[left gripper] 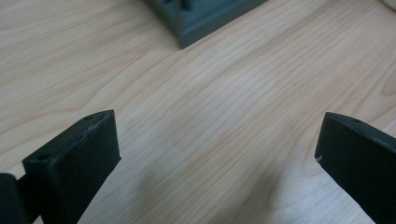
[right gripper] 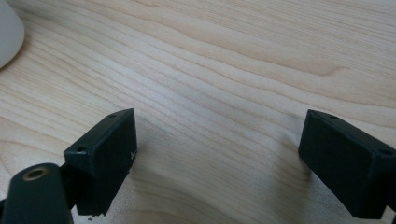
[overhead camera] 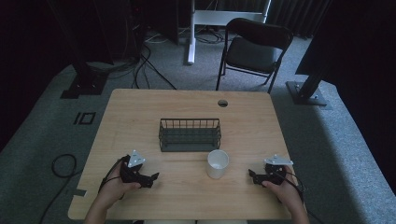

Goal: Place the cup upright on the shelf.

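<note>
A white cup [overhead camera: 217,164] stands upright on the wooden table [overhead camera: 140,107], just in front of a dark wire basket [overhead camera: 189,134] at the table's middle. My left gripper [overhead camera: 153,178] rests low over the table near the front left, held by a hand, pointing right toward the cup. Its jaws stand wide apart with bare wood between them [left gripper: 219,154]. My right gripper [overhead camera: 251,175] sits at the front right, pointing left at the cup, and is open too [right gripper: 217,149]. The cup's edge [right gripper: 9,32] shows at the upper left of the right gripper view.
A corner of the basket [left gripper: 205,18] shows at the top of the left gripper view. The table has a round cable hole [overhead camera: 222,103] near its far edge. Beyond the table stand a black folding chair [overhead camera: 254,49], a white stand leg [overhead camera: 191,42] and floor cables [overhead camera: 140,65].
</note>
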`<state>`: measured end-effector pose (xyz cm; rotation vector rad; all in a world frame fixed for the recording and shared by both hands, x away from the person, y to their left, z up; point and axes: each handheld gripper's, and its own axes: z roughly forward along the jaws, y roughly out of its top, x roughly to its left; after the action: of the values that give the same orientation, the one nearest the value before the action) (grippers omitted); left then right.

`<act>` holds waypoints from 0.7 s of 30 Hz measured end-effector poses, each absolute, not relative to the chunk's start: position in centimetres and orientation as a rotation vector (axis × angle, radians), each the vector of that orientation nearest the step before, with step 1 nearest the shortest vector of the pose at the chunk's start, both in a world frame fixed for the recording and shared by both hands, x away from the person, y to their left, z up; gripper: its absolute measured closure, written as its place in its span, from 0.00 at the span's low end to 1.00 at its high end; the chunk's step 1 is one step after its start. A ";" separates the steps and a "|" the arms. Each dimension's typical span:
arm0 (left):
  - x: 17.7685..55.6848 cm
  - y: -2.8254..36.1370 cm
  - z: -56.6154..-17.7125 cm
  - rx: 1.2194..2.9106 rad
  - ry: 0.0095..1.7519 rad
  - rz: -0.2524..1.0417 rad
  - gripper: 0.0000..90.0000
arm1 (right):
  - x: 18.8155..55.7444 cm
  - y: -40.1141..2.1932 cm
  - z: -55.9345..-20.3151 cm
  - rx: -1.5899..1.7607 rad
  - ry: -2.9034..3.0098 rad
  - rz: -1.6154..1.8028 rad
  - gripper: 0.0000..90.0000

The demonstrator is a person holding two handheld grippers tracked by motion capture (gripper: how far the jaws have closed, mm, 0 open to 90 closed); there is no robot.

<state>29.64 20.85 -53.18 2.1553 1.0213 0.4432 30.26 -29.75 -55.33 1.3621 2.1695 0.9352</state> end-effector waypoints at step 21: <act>29.9 14.8 -51.7 2.166 0.799 0.407 0.00 | 30.3 -29.8 -55.3 1.363 2.170 0.935 0.12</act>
<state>29.88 14.78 -51.70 2.1657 0.7985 0.4069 30.26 -29.75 -55.33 1.3626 2.1695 0.9352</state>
